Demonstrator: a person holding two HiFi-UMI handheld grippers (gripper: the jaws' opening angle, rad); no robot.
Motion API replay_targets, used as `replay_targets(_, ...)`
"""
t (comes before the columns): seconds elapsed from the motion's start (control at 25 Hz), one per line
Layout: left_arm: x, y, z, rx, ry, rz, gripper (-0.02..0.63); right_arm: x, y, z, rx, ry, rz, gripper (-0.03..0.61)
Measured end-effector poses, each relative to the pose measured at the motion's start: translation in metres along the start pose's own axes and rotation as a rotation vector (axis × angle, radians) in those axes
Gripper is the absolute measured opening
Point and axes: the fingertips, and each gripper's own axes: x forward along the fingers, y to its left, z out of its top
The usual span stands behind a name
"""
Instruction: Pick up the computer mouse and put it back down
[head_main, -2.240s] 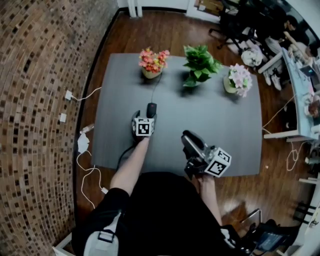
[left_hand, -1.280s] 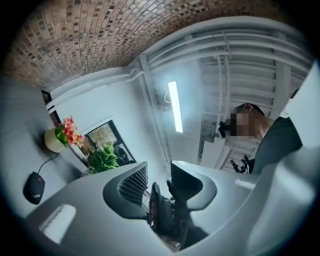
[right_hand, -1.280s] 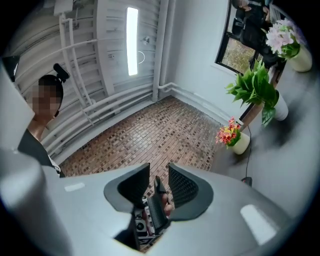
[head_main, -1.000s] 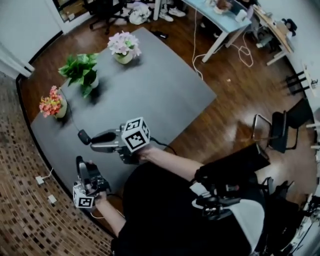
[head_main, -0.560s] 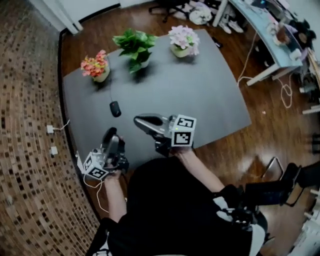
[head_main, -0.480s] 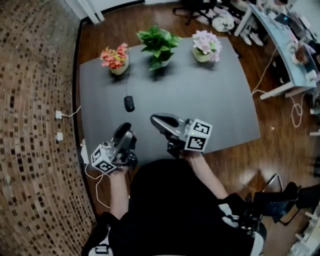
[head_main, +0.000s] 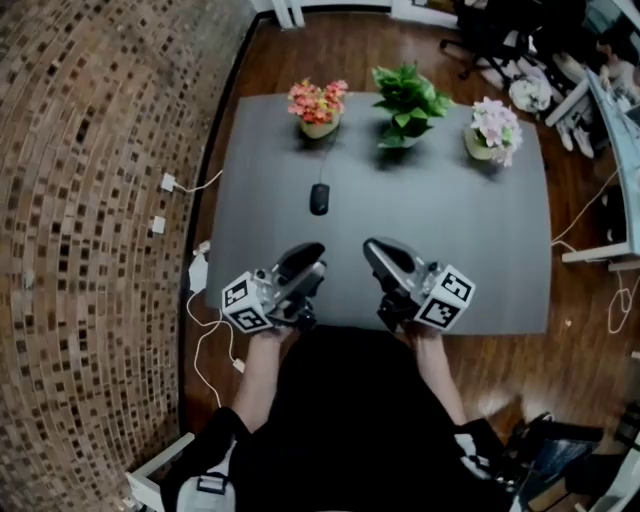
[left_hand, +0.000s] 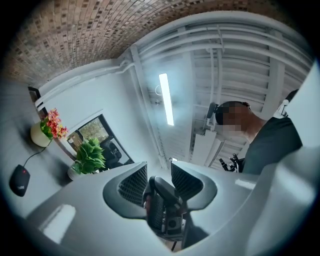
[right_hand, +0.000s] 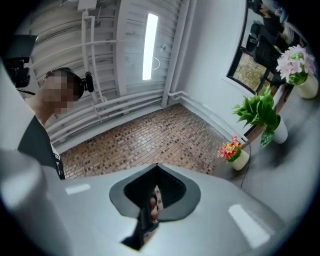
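The black computer mouse (head_main: 319, 198) lies on the grey table (head_main: 470, 240), its cable running back toward the flower pots. It also shows at the far left of the left gripper view as the mouse (left_hand: 20, 180). Both grippers hover over the table's near edge, well short of the mouse. My left gripper (head_main: 308, 254) points up and to the right, its jaws together and holding nothing. My right gripper (head_main: 372, 248) points up and to the left, shut and empty too. Across from the left gripper (left_hand: 159, 172) I see the other tool's dark end. The right gripper (right_hand: 155, 175) shows only a thin slit.
Three pots stand along the table's far edge: red-orange flowers (head_main: 318, 105), a green plant (head_main: 405, 98) and pale pink flowers (head_main: 490, 128). A brick wall runs on the left, with a power adapter and cables (head_main: 196, 272) on the wooden floor. Office chairs and a desk (head_main: 615, 130) stand at the right.
The left gripper, at the mouse earlier, has drawn back to the table's near edge. The mouse stays on the table. The head view swung round and now faces the table squarely.
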Motion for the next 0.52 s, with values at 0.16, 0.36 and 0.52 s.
replay_targets(0.16, 0.005, -0.003, -0.009, 0.004, -0.001, -0.004, 0.121, -0.010, -0.002, -0.002, 0.004, -0.002, 0.010, 0.003)
replay_targets(0.36, 0.017, -0.008, -0.018, -0.008, 0.012, -0.009, 0.121, -0.020, 0.001, 0.003, 0.012, -0.009, 0.012, 0.003)
replay_targets(0.52, 0.027, -0.015, -0.027, -0.014, 0.033, -0.017, 0.121, -0.028, 0.005, 0.007, 0.013, -0.023, 0.014, 0.003)
